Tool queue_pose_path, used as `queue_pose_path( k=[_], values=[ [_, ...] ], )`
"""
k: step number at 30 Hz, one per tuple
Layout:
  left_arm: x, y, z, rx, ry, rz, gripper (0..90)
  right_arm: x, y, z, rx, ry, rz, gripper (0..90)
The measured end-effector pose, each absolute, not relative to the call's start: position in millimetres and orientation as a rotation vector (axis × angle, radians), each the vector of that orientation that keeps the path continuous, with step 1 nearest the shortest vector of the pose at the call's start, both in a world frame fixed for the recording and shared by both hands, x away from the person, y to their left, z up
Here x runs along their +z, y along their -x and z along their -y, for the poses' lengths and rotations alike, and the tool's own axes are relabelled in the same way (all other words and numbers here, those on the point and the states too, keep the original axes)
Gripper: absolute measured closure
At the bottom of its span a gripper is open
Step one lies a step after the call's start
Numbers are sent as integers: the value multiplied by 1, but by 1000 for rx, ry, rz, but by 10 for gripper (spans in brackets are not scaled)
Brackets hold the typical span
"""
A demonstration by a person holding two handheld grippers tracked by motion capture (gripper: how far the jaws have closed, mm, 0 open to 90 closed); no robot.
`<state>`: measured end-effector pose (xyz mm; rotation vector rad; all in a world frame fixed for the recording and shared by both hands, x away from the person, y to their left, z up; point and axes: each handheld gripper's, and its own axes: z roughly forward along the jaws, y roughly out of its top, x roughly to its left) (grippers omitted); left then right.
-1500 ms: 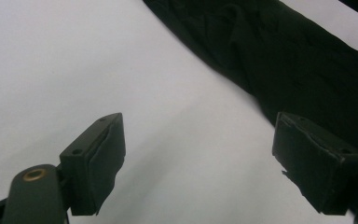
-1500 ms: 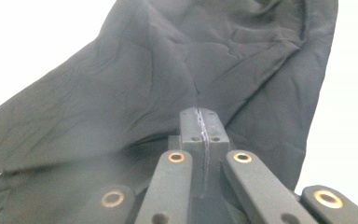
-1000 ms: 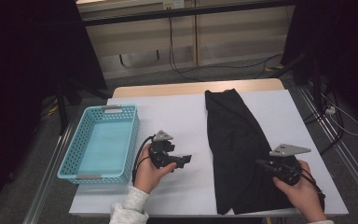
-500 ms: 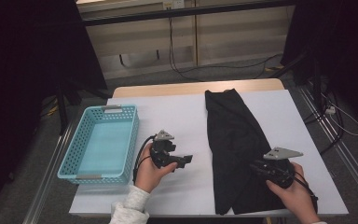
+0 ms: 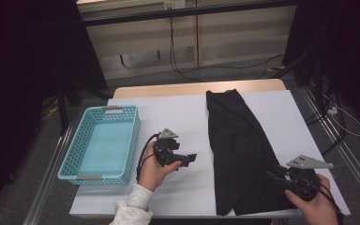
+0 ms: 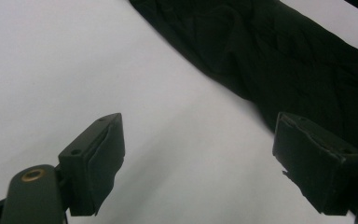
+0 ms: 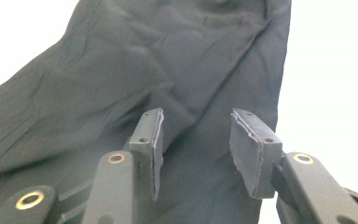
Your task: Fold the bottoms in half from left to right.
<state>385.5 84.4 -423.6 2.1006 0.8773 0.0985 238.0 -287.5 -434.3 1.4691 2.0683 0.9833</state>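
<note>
A long black garment lies flat on the white table, running from the far edge to the near edge. My right gripper is at its near right part, low over the cloth. Its jaws have just been opening and stand apart, with nothing pinched between them. My left gripper is held in a hand over bare table just left of the garment. It points toward the garment, jaws wide and empty.
A light blue perforated basket, with nothing in it, stands at the table's left side. Bare white table surface lies between basket and garment and to the garment's right. Cables trail on the floor beyond the far edge.
My right gripper has drawn back toward the near right corner and its jaws have parted from shut. The left gripper and the basket have stayed put.
</note>
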Motion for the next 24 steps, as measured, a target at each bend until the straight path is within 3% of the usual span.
queue_pose_path(
  k=[4, 8, 15, 24],
  values=[
    [-425, -388, -80, 95, -2095, -874, 169, -443, -236, 278, 953, -1481, -2119, 535],
    [-425, -389, -76, 88, -2096, -869, 169, -450, -239, 270, 935, -1471, -2166, 602],
    [-427, -389, -78, 96, -2099, -876, 171, -452, -248, 262, 991, -1434, -2201, 873],
    [-427, -388, -79, 99, -2103, -876, 171, -445, -248, 273, 1027, -1433, -2189, 890]
  ],
)
